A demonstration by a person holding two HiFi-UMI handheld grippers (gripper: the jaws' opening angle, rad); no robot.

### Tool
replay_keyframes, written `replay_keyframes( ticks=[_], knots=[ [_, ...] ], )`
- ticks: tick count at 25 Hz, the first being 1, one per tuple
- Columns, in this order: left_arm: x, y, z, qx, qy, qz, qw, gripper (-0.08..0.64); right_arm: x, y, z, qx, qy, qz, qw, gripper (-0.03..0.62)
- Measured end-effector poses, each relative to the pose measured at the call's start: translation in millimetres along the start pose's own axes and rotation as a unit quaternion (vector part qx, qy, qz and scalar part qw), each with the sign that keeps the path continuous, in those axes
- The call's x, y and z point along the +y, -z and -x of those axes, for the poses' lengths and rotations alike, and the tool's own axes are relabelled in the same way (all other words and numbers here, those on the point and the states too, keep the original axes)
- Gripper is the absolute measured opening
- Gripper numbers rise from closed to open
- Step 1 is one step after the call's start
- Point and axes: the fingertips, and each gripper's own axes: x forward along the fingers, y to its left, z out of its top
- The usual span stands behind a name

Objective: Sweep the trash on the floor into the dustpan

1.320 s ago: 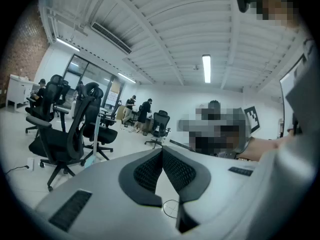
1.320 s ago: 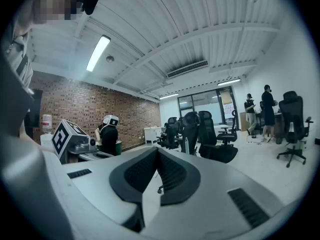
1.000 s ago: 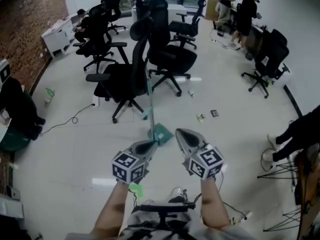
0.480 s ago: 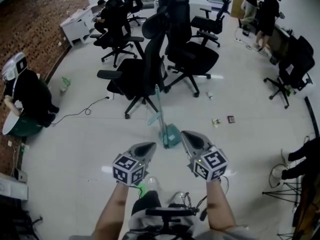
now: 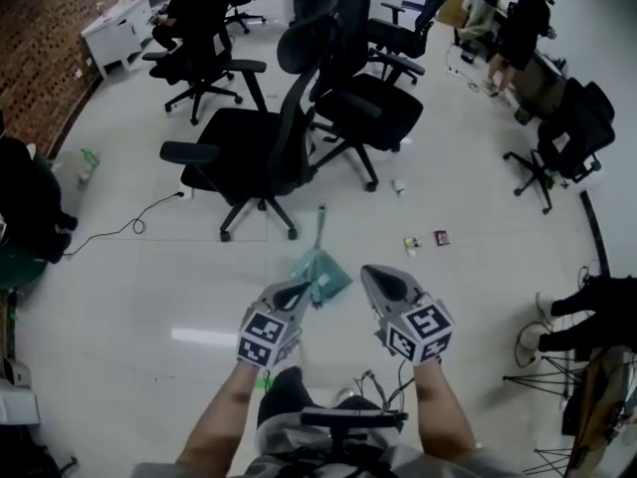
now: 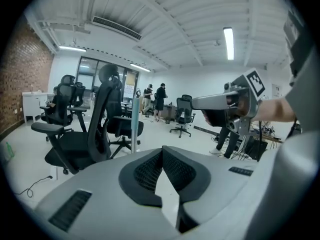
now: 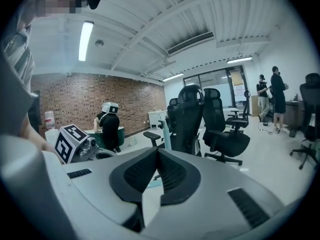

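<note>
Seen from above, the left gripper (image 5: 297, 290) and right gripper (image 5: 376, 276) hover side by side over the pale floor (image 5: 139, 287), each with jaws pressed together on nothing. The teal dustpan (image 5: 320, 273) stands just ahead of the left gripper's tip, its long handle upright. Small scraps of trash (image 5: 411, 245) lie ahead and right of the right gripper, short of a black office chair (image 5: 261, 142).
</note>
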Motion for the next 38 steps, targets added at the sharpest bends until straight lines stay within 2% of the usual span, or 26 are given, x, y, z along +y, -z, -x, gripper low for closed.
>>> replay_keyframes(
  ticks=[4,5,6,7,8,11,14,20,27,29,35,36,37,38],
  knots=[
    [40,6,-33,-0.009,0.011,0.025,0.9996,0.02,-12,-2,-34,0.014,0.027,-0.014,0.999,0.0],
    [45,11,-43,-0.004,0.02,0.031,0.9993,0.106,-15,0,-41,0.019,0.031,-0.019,0.999,0.0],
    [51,17,-53,0.007,0.027,0.031,0.9991,0.157,-18,3,-48,0.025,0.035,-0.024,0.999,0.002],
    [56,24,-63,0.023,0.03,0.025,0.999,0.178,-23,7,-55,0.031,0.039,-0.028,0.998,0.009],
    [60,33,-74,0.042,0.032,0.017,0.9985,0.199,-28,11,-63,0.038,0.042,-0.032,0.998,0.044],
    [75,58,-105,0.092,0.027,-0.002,0.9954,0.224,-40,21,-83,0.05,0.035,-0.042,0.997,0.112],
    [88,77,-131,0.129,0.015,-0.006,0.9915,0.229,-46,29,-102,0.058,0.012,-0.043,0.997,0.131],
    [96,105,-162,0.169,0.013,0.001,0.9856,0.229,-58,45,-135,0.078,-0.034,-0.042,0.995,0.175],
    [98,115,-184,0.178,0.007,0.008,0.984,0.218,-53,56,-170,0.095,-0.096,-0.025,0.991,0.193],
    [104,114,-185,0.17,-0.006,0.018,0.9852,0.142,-48,53,-180,0.088,-0.118,-0.022,0.989,0.193],
    [108,113,-183,0.158,-0.01,0.032,0.9869,0.137,-42,41,-201,0.061,-0.153,-0.029,0.986,0.193],
    [108,113,-184,0.158,-0.01,0.032,0.9869,0.137,-42,39,-203,0.059,-0.154,-0.025,0.986,0.177],
    [108,113,-184,0.158,-0.011,0.03,0.9869,0.137,-42,38,-204,0.057,-0.156,-0.019,0.986,0.135],
    [109,114,-185,0.159,-0.013,0.029,0.9867,0.137,-42,38,-206,0.056,-0.16,-0.012,0.985,0.129]
  ],
)
